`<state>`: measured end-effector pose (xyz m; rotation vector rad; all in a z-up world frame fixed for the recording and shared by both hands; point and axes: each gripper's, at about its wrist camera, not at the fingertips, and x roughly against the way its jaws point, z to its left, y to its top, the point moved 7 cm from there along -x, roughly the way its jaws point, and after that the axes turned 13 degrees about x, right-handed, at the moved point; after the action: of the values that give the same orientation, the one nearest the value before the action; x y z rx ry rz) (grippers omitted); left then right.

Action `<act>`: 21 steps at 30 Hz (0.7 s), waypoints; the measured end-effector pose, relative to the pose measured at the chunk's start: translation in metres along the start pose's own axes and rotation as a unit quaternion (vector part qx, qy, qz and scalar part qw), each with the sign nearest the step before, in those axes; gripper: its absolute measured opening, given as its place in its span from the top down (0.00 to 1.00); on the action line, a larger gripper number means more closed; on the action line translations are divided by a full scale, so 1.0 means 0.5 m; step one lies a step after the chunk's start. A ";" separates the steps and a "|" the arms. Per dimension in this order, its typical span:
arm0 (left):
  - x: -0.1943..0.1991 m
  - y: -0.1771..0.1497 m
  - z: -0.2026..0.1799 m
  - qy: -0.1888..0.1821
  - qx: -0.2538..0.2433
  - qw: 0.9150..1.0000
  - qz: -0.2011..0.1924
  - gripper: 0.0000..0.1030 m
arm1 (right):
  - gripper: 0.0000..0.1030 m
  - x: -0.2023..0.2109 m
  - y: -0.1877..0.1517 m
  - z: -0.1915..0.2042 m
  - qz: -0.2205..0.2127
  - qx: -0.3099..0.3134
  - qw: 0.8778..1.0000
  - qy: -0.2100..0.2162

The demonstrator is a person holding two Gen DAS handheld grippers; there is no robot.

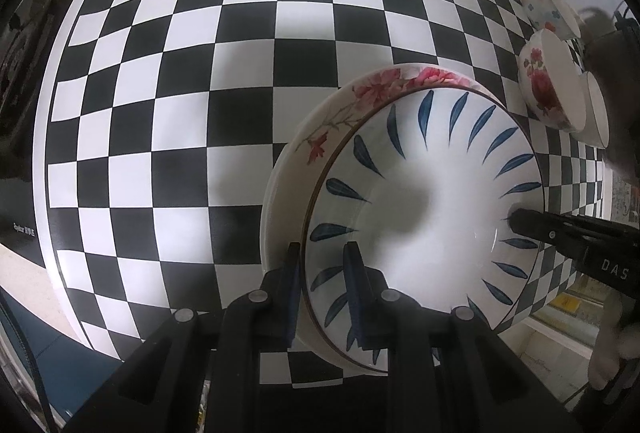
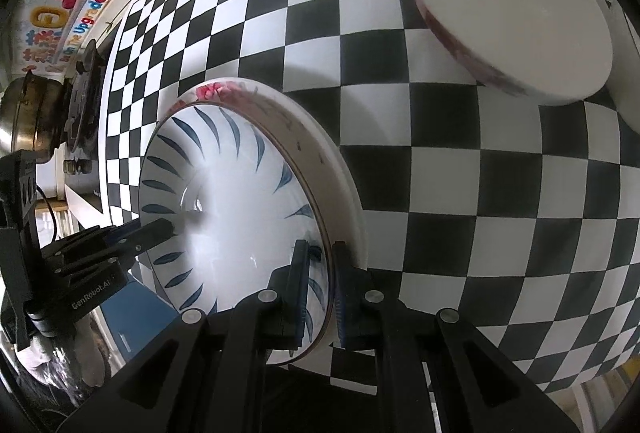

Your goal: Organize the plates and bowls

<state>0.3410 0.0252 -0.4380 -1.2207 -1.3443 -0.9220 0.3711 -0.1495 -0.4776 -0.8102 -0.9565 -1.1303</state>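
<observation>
Blue-leaf plate (image 1: 432, 201) sits nested on top of a pink-flower plate (image 1: 320, 137), stack near the front edge of the checkered tablecloth (image 1: 200, 113). Both plates tilt relative to the cloth in each wrist view, but w/ fisheye I can't tell if the stack is lifted or resting.

Left gripper (image 1: 322, 293) is nearly closed, jaws pinching the near rim: one finger outside the stack, other inside on the blue-leaf surface. It seems to clamp both rims together, tho exact contact w/ the lower plate is hard to read. Right gripper (image 2: 320, 285) does the same on the opposite rim, narrow gap, one finger in the bowl of the plate, one outside. Each gripper's tip also shows in the other's view at the far rim.

Outward: rose-pattern bowl (image 1: 548, 89) and a blue-flower cup (image 1: 544, 9) stand well apart to one side; a plain white bowl (image 2: 512, 13) shows tipped in the right view. A stove burner and pot sit beyond the cloth's far corner.

Risks, as judgement:
- Glazed rims are slick; thin-edge pinch could slip if either side loosens or tilts.
- Hands moving unevenly → plates shear apart, top one slides off.
- If only top plate is truly gripped, lower one drops.
- Stack is close to table edge; a slip there means floor, breakage.
- Swinging toward the bowls risks a knock.
</observation>
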 end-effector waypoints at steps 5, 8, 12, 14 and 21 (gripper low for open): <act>0.002 0.004 0.007 0.001 0.012 1.000 0.002 0.82 | 0.85 -0.001 0.001 -0.002 0.002 -0.018 1.000 0.007; 0.001 0.002 0.009 0.003 0.014 1.000 0.004 0.82 | 0.85 -0.001 -0.001 -0.009 0.008 -0.032 0.999 0.017; 0.006 0.001 0.016 0.001 0.026 1.000 0.005 0.82 | 0.85 0.001 -0.003 -0.012 0.015 -0.038 0.999 0.022; 0.010 0.000 0.017 0.006 0.025 1.000 -0.001 0.82 | 0.85 0.004 -0.003 -0.012 0.016 -0.034 0.999 0.017; 0.016 -0.007 0.022 0.009 0.035 0.999 -0.002 0.82 | 0.85 0.013 -0.009 -0.006 0.025 -0.022 0.999 -0.001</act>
<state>0.3361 0.0364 -0.4314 -1.1537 -1.3553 -0.8794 0.3684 -0.1558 -0.4725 -0.8662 -0.9112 -1.1117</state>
